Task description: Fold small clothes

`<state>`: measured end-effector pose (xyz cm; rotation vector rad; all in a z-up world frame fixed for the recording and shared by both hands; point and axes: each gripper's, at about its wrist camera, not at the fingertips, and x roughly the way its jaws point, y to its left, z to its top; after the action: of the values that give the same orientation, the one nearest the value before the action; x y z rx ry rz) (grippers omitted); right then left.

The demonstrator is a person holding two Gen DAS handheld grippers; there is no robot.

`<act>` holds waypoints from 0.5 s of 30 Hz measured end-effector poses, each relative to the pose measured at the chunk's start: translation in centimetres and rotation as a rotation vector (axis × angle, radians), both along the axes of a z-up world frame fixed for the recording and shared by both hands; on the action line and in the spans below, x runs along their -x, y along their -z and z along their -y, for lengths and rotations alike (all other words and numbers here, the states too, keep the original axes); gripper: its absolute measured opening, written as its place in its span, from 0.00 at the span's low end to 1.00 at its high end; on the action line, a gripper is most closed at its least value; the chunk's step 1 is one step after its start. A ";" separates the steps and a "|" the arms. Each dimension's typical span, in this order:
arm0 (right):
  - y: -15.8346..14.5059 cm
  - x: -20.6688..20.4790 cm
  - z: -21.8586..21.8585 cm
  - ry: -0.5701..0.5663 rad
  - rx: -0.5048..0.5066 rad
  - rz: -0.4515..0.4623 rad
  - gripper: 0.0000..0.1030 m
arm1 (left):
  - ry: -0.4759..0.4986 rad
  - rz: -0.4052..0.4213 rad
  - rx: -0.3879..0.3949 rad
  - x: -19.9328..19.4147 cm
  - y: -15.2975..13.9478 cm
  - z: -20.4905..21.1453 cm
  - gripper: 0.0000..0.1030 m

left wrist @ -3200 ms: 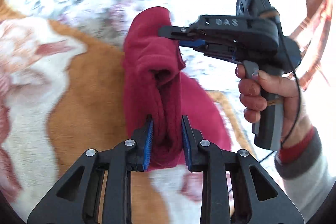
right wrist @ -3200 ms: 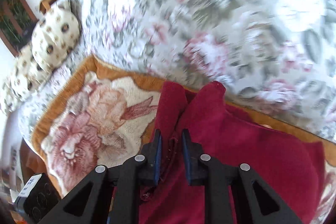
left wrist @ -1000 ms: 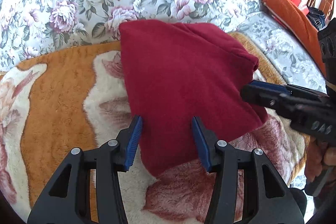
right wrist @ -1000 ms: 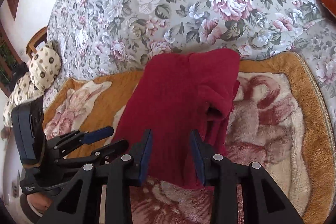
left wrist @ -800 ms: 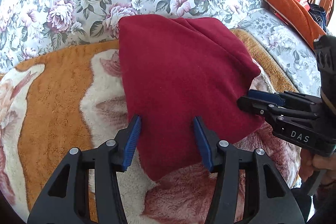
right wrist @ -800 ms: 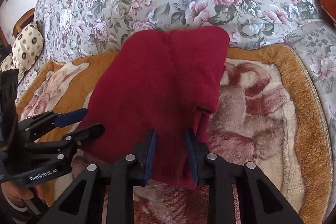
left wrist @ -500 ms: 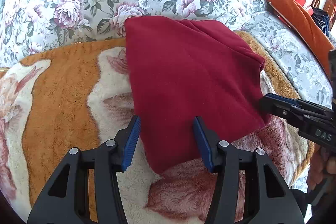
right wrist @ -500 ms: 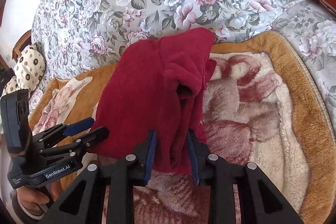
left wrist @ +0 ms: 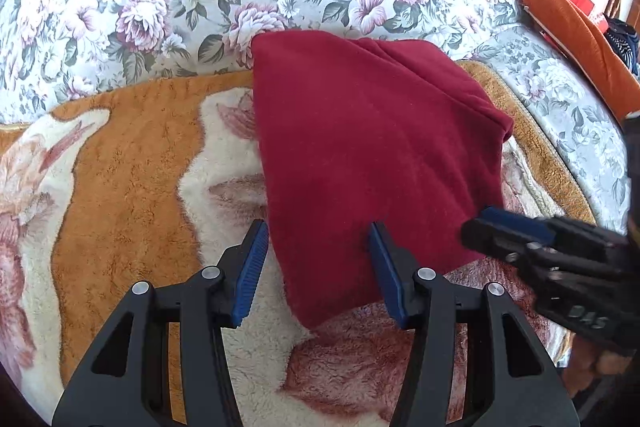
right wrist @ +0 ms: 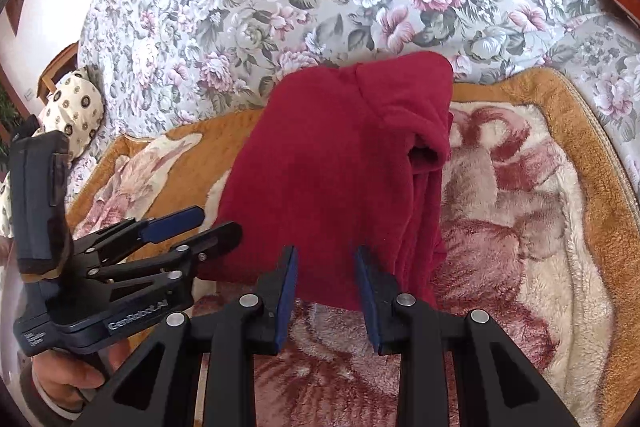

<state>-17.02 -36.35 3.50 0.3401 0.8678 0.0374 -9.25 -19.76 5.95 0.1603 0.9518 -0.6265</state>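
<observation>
Left wrist view: we see the red garment [left wrist: 372, 163] folded flat on the blanket [left wrist: 120, 167]. Left gripper [left wrist: 318, 267] now released; right gripper [right wrist: 326, 287] narrowed, its grasp unclear. This fold looks finished.

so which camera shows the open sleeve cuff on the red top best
The right wrist view: the sleeve cuff faces the lens, its dark opening plain. In the left wrist view the cuff is only a corner bump on the red top.
</observation>
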 end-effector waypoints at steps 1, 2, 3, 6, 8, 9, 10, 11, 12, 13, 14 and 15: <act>0.8 -0.3 0.2 0.003 -0.017 -0.016 0.27 | -0.004 -0.010 -0.003 -0.1 0.2 0.1 0.51; 1.3 -0.4 0.3 0.010 -0.028 -0.016 0.27 | -0.007 -0.013 -0.004 -0.1 0.2 0.2 0.52; 1.4 -0.3 0.3 0.017 -0.030 -0.005 0.27 | -0.011 -0.013 -0.004 -0.1 0.2 0.3 0.52; 0.6 0.0 -0.1 0.016 -0.004 -0.003 0.27 | -0.017 -0.017 -0.005 -0.2 0.1 0.3 0.52; -0.4 0.7 -0.2 0.023 -0.002 0.017 0.27 | -0.023 -0.017 -0.002 -0.1 -0.2 0.0 0.52; -1.1 1.1 -0.2 0.029 -0.003 0.039 0.27 | -0.026 -0.017 0.000 0.0 -0.4 -0.1 0.52; -1.7 1.5 -0.2 0.036 -0.002 0.061 0.28 | -0.029 -0.019 0.002 0.0 -0.6 -0.3 0.52; -2.2 1.8 -0.2 0.042 -0.001 0.078 0.28 | -0.032 -0.023 0.007 -0.1 -0.8 -0.6 0.52; -2.9 2.0 -0.1 0.051 -0.002 0.102 0.29 | -0.035 -0.029 0.017 -0.1 -1.0 -0.9 0.52; -3.3 2.2 0.0 0.060 -0.002 0.118 0.32 | -0.038 -0.038 0.028 -0.3 -1.2 -1.2 0.52; -3.8 2.1 0.1 0.074 0.001 0.133 0.35 | -0.044 -0.047 0.042 -0.4 -1.4 -1.6 0.53; -4.1 1.9 0.2 0.095 0.011 0.139 0.41 | -0.047 -0.052 0.051 -0.6 -1.5 -1.9 0.54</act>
<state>-18.95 -36.59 7.58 0.3638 0.7131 -0.0313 -8.69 -17.87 7.42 0.0756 0.9864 -0.6135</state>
